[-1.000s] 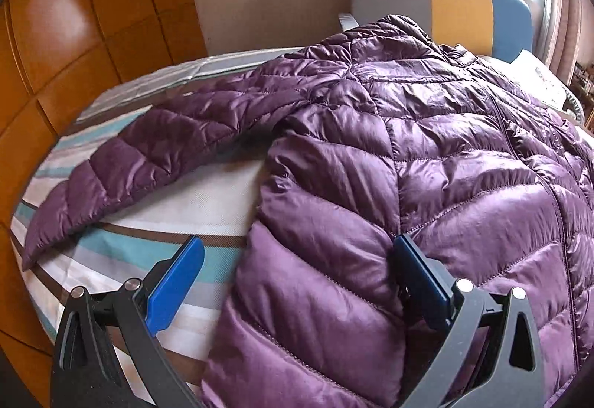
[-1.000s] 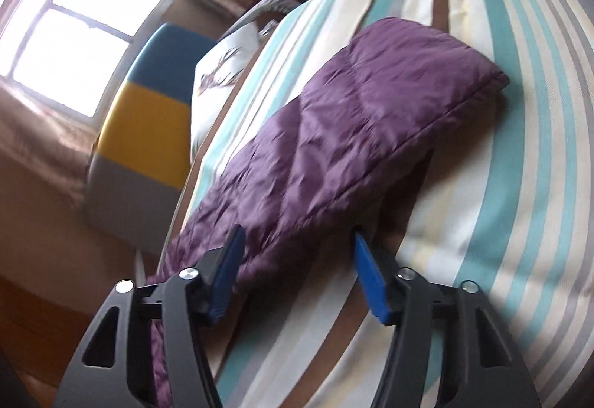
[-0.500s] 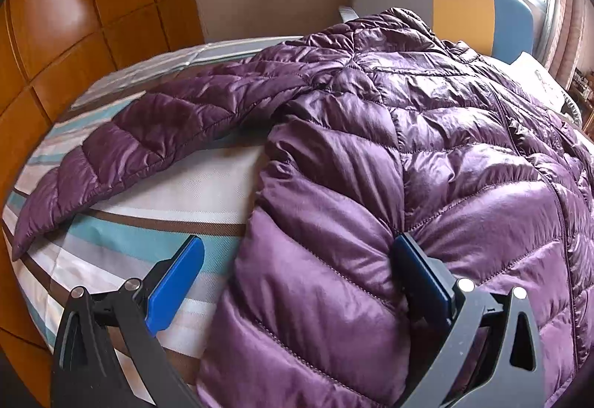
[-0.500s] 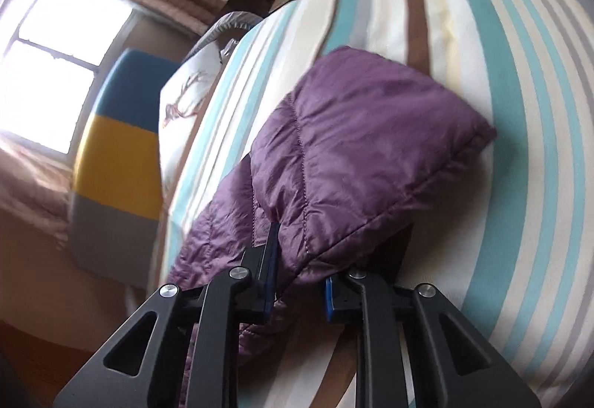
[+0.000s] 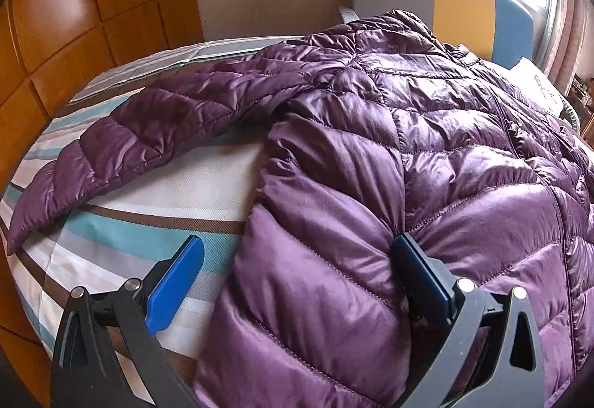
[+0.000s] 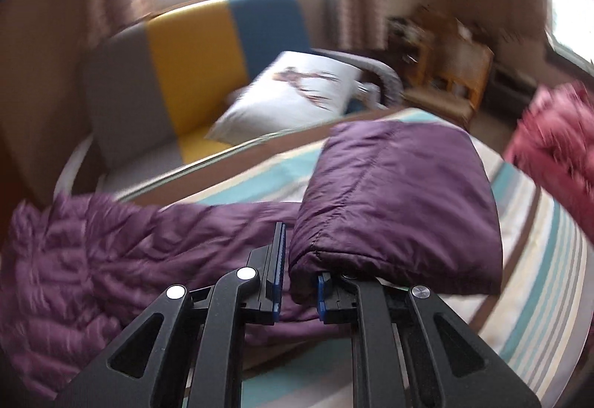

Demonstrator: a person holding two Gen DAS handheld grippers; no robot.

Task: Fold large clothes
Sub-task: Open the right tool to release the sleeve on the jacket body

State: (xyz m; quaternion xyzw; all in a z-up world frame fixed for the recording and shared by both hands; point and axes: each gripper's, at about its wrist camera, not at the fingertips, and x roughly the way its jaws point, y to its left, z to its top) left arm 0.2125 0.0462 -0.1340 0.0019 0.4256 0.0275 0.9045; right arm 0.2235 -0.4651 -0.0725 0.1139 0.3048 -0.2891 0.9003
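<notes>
- Left wrist view: the left gripper (image 5: 297, 281) is standing wide open astride the side edge of the purple jacket (image 5: 389, 155) spread across the striped bed (image 5: 122, 233); it is best kept there, anchoring.
- Right wrist view: the right gripper (image 6: 299, 278), its jaws having just been closing, is pinching the sleeve (image 6: 401, 200); it should be carried smoothly across the jacket's body.

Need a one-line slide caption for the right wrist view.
Right gripper shut on purple jacket sleeve, lifted above striped bedcover.
</notes>
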